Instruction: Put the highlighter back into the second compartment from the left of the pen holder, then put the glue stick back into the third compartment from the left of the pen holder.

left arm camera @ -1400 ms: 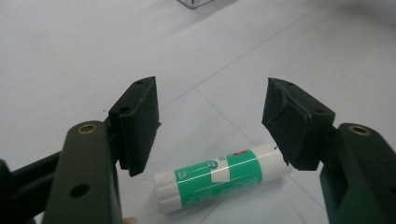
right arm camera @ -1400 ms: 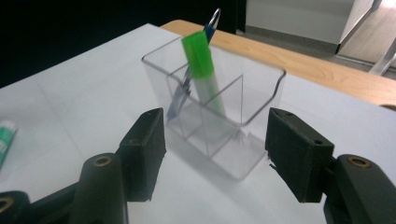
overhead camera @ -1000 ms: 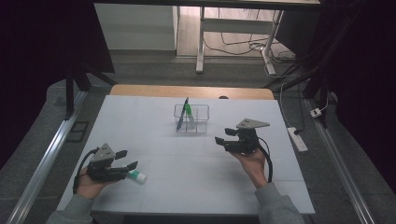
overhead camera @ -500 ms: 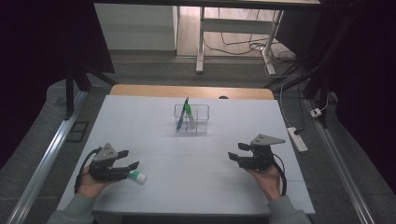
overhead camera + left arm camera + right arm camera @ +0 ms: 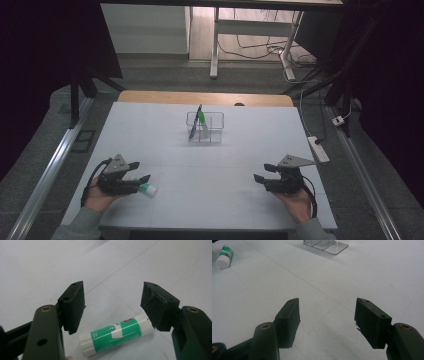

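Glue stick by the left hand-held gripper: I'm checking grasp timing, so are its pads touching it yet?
Cannot tell. In the left gripper view the glue stick lies between open jaws; its end meets the right pad's edge without a plain gap.

A clear organizer holds a blue pen.

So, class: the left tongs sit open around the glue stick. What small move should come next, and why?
Probably close the left tongs on the glue stick. It lies flat on the table between the open pads, untouched, so a squeeze should secure it before lifting it towards the clear organiser. The right tongs are open and hold nothing.
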